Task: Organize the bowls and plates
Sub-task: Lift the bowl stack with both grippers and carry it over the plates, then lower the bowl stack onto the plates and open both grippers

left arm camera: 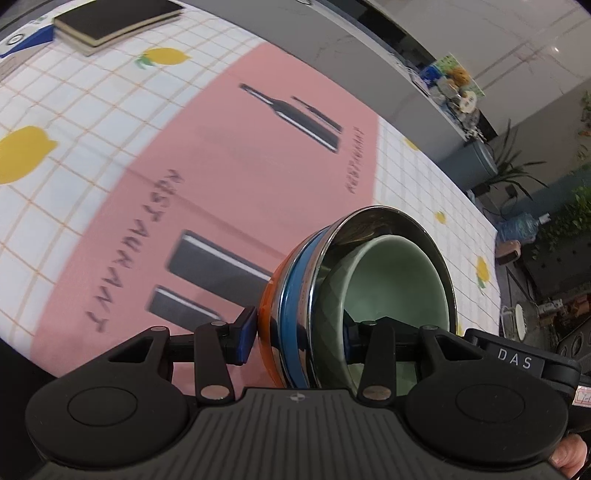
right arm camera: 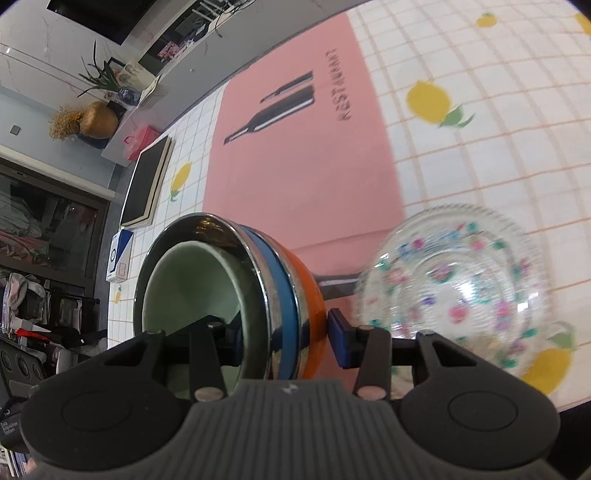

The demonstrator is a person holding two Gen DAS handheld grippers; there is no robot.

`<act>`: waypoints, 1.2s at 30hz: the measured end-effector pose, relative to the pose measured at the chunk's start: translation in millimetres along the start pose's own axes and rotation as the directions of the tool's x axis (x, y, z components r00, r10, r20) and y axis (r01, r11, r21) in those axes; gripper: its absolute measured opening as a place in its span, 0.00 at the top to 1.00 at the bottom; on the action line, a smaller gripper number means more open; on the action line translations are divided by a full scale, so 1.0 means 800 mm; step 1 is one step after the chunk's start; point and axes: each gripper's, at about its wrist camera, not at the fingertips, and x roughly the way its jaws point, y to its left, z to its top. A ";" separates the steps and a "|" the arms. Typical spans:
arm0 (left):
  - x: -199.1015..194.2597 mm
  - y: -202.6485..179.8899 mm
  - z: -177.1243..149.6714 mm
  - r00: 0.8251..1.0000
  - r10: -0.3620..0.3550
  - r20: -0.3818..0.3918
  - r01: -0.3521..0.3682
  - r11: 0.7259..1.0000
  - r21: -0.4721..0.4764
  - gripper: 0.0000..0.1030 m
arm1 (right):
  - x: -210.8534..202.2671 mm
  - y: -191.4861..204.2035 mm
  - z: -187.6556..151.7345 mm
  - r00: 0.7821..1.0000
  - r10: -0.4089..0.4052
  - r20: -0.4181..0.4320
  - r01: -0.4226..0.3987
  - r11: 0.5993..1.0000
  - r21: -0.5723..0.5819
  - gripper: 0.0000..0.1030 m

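I'm holding the nested bowl stack [left arm camera: 295,295] tipped on edge above the pink placemat [left arm camera: 221,166], its green inner bowl [left arm camera: 391,277] opening sideways, toward my left gripper's right. My left gripper [left arm camera: 299,332] is clamping the stack's rim from one side, my right gripper [right arm camera: 284,332] from the other. A flowered glass bowl [right arm camera: 454,288] is lying just right of the right gripper.

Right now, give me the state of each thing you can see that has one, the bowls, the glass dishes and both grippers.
Bowl stack: nested, tipped on its side, held at the rim from both sides.
Green bowl: innermost, empty.
Glass plates: stacked on the tablecloth, not held.
Left gripper: shut on the bowl stack.
Right gripper: shut on the bowl stack.
Notebook: closed, lying flat.
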 end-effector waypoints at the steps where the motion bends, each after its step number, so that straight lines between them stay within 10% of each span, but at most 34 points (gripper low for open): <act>1: 0.003 -0.007 -0.002 1.000 -0.007 -0.004 0.007 1.000 0.004 0.53 | -0.006 -0.005 0.002 1.000 -0.004 0.004 0.004 1.000 0.001 0.58; 36: 0.084 -0.097 -0.044 0.991 0.028 -0.133 -0.015 0.995 0.103 0.53 | -0.044 -0.132 0.012 0.999 -0.037 0.014 0.035 0.993 0.116 0.59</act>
